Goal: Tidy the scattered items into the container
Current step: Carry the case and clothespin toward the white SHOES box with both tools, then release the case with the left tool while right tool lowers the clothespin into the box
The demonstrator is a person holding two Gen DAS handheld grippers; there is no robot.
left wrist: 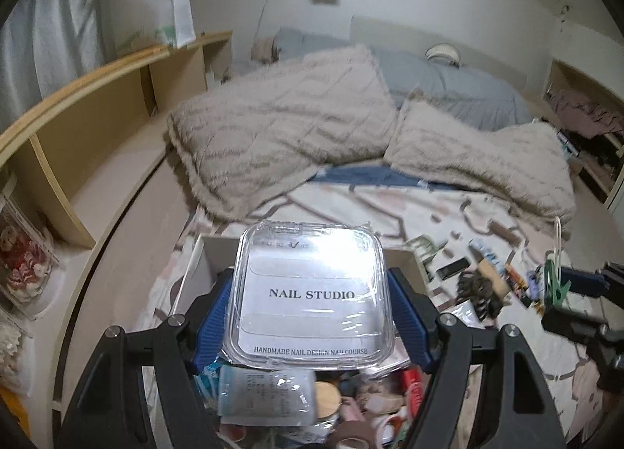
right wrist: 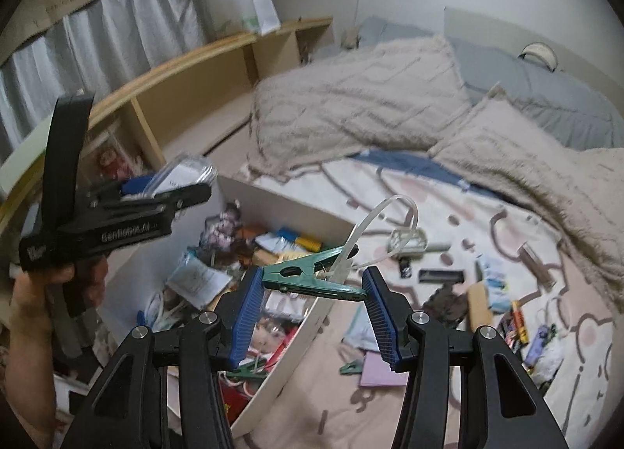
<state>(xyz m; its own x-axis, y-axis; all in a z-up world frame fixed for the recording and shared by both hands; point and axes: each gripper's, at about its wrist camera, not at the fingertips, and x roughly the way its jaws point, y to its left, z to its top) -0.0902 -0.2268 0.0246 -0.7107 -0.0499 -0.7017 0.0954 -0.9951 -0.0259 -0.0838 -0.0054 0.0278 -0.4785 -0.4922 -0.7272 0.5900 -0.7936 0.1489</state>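
My left gripper (left wrist: 312, 316) is shut on a clear plastic "NAIL STUDIO" case (left wrist: 310, 293) and holds it above the white box (left wrist: 195, 273), which is full of small items. The left gripper also shows in the right wrist view (right wrist: 156, 191), above the box (right wrist: 312, 316). My right gripper (right wrist: 310, 285) is shut on a green clothes peg (right wrist: 312, 277) with a white cable tie (right wrist: 374, 223) looped in it, held over the box's right wall. The right gripper and peg show in the left wrist view (left wrist: 557, 289). Scattered items (right wrist: 487, 293) lie on the bedsheet.
Beige fluffy blankets (left wrist: 288, 129) and grey pillows lie at the back of the bed. A wooden shelf (left wrist: 97, 117) runs along the left. A purple card and another green peg (right wrist: 353, 367) lie right of the box.
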